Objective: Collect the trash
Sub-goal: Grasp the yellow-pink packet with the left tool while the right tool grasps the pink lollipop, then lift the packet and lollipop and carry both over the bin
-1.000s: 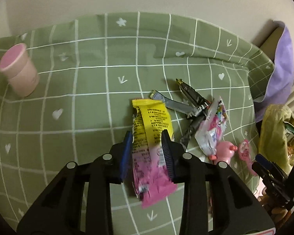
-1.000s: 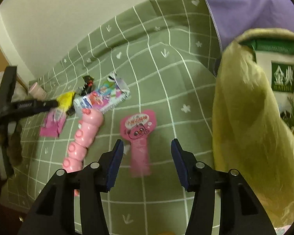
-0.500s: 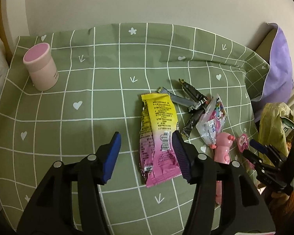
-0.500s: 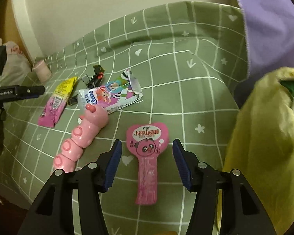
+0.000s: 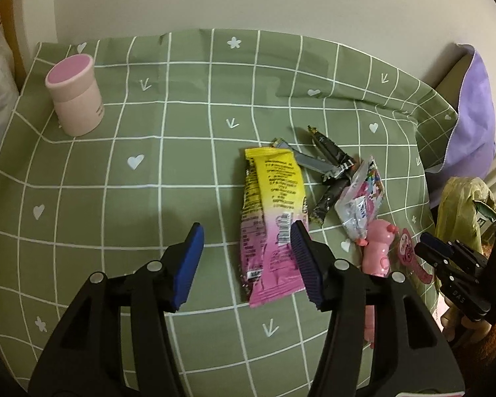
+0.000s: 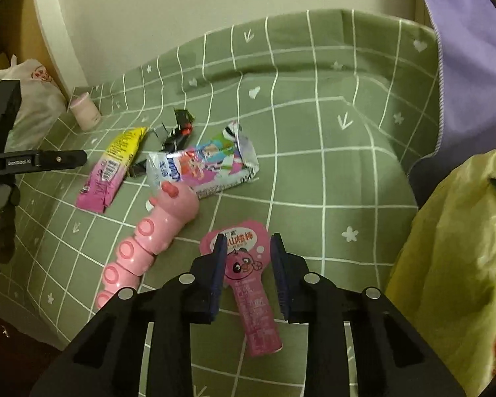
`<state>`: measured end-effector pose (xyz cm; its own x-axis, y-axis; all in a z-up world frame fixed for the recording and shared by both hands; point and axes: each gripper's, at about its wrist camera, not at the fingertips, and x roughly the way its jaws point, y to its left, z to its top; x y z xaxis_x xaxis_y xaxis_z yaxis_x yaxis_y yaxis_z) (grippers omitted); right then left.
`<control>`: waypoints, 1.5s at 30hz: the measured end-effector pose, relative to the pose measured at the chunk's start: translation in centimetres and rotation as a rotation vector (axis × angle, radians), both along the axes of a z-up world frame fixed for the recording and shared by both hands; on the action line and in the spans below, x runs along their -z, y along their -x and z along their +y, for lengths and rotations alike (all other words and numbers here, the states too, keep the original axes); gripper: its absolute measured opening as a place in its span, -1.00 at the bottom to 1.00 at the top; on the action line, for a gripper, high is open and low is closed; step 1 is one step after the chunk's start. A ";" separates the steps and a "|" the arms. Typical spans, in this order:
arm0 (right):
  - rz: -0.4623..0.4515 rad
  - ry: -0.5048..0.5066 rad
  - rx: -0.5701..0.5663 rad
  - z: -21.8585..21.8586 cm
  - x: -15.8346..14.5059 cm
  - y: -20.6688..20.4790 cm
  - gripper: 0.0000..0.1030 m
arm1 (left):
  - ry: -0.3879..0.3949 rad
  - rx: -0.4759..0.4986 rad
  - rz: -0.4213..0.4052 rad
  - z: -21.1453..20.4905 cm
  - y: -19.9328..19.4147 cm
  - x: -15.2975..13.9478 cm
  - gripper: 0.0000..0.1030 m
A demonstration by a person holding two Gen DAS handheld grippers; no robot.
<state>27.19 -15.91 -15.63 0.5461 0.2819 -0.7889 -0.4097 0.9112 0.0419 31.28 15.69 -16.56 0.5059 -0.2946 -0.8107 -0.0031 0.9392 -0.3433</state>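
Observation:
A yellow-and-pink snack wrapper [image 5: 271, 215] lies flat on the green checked cloth [image 5: 115, 182]. My left gripper [image 5: 246, 251] hovers open just short of it, the right finger over the wrapper's pink end. A pink lollipop-shaped wrapper [image 6: 248, 281] lies on the cloth near a yellow bag [image 6: 446, 248]. My right gripper [image 6: 248, 258] straddles its round head and the jaws are closing, the pads apart from it. A cartoon-printed wrapper [image 6: 201, 165] and dark crumpled wrappers [image 5: 330, 165] lie in between.
A pink caterpillar toy [image 6: 155, 235] lies left of the right gripper. A pink lidded cup [image 5: 74, 96] stands at the cloth's far left corner. Purple fabric [image 6: 473, 49] covers the far right. A white plastic bag [image 6: 33, 99] sits beyond the cloth's left edge.
The left gripper let go of the yellow-and-pink wrapper, opened and drew back; the wrapper now lies on the cloth. The right gripper came down over the pink lollipop-shaped wrapper and its jaws narrowed.

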 end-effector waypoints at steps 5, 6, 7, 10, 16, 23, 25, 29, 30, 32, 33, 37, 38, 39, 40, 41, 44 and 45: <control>-0.017 -0.009 -0.052 -0.2 -0.3 1.1 0.08 | -0.003 0.017 -0.007 -0.8 -0.4 -0.3 0.01; -0.018 -0.003 -0.066 -0.2 -0.2 1.3 0.09 | -0.004 0.020 -0.007 -1.0 -0.5 -0.4 0.01; -0.017 0.007 -0.071 -0.2 0.0 1.4 0.09 | -0.005 0.022 -0.006 -1.2 -0.4 -0.4 0.01; 0.009 0.023 -0.079 -0.3 0.9 0.9 0.10 | -0.006 0.023 -0.003 -1.4 -0.2 -0.4 0.01; 0.038 0.080 -0.103 0.7 3.0 -1.0 0.06 | -0.016 0.003 0.005 -1.0 0.5 -0.5 0.01; -0.030 -0.024 -0.085 0.0 -0.3 -0.3 -0.12 | -0.018 -0.023 0.004 -0.4 1.1 -0.7 0.03; -0.040 -0.033 -0.074 -0.2 -1.1 0.1 -0.12 | -0.021 -0.010 -0.002 -0.8 0.6 -0.9 0.03; -0.063 -0.036 -0.050 -0.4 -2.4 1.1 -0.12 | -0.047 0.023 -0.003 -2.4 -1.3 -1.4 0.04; -0.072 -0.019 -0.040 -0.4 -2.6 1.5 -0.12 | -0.065 0.024 0.002 -2.8 -2.0 -1.4 0.04; -0.083 0.005 -0.030 -0.4 -2.8 1.9 -0.11 | -0.086 0.021 0.006 -3.4 -3.4 -1.1 0.04; -0.090 0.012 -0.025 -0.6 -3.0 2.4 -0.11 | -0.097 0.011 0.016 -3.6 -4.1 -0.8 0.04; -0.110 0.005 -0.011 -1.4 -3.7 3.6 -0.11 | -0.087 -0.021 0.084 -3.8 -5.6 0.9 0.04; -0.114 0.006 -0.008 -1.6 -3.9 3.9 -0.11 | -0.088 -0.021 0.104 -3.9 -5.6 1.3 0.04; -0.119 0.008 -0.005 -1.8 -4.0 4.1 -0.11 | -0.095 -0.018 0.127 -4.0 -5.6 1.8 0.02; -0.124 0.010 -0.001 -2.1 -4.3 4.4 -0.11 | -0.089 -0.013 0.140 -4.1 -5.3 2.0 -0.24; -0.130 0.011 0.002 -2.3 -4.4 4.5 -0.11 | -0.077 -0.010 0.141 -4.1 -4.9 2.1 -0.40; -0.160 0.001 0.011 -3.0 -5.5 5.1 -0.11 | -0.041 -0.012 0.084 -3.8 -3.2 0.3 -0.53; -0.174 -0.007 0.014 -3.3 -6.2 5.3 -0.11 | -0.039 -0.012 0.047 -3.9 -2.6 -0.9 -0.53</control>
